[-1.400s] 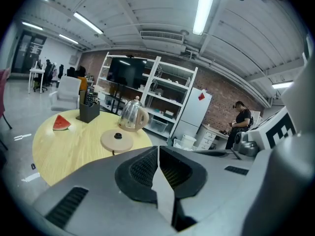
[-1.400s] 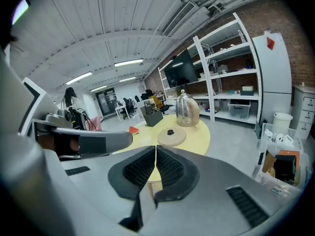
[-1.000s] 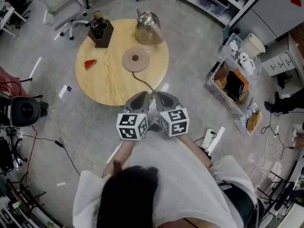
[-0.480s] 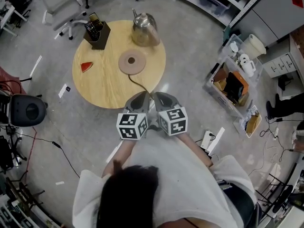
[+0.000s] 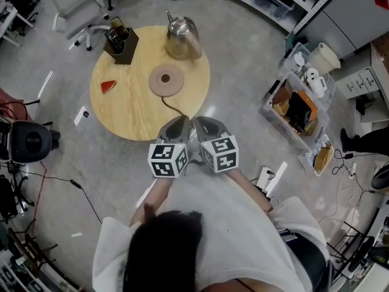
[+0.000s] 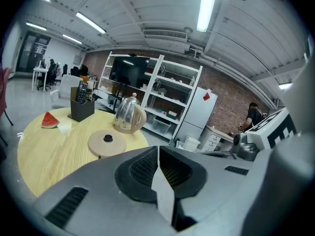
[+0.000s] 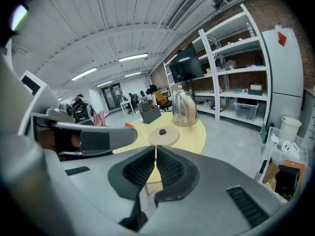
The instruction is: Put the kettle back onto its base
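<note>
The kettle is found off its base, at the base's 1 o'clock by the far edge of the table. Against a second ago, the table is merely shifted slightly leftward in the head view; nothing on it is moved. The left claw and right claw are held clenched on nothing, side by side at the table's 6 o'clock, well apart from the kettle. The task is judged unstarted.
</note>
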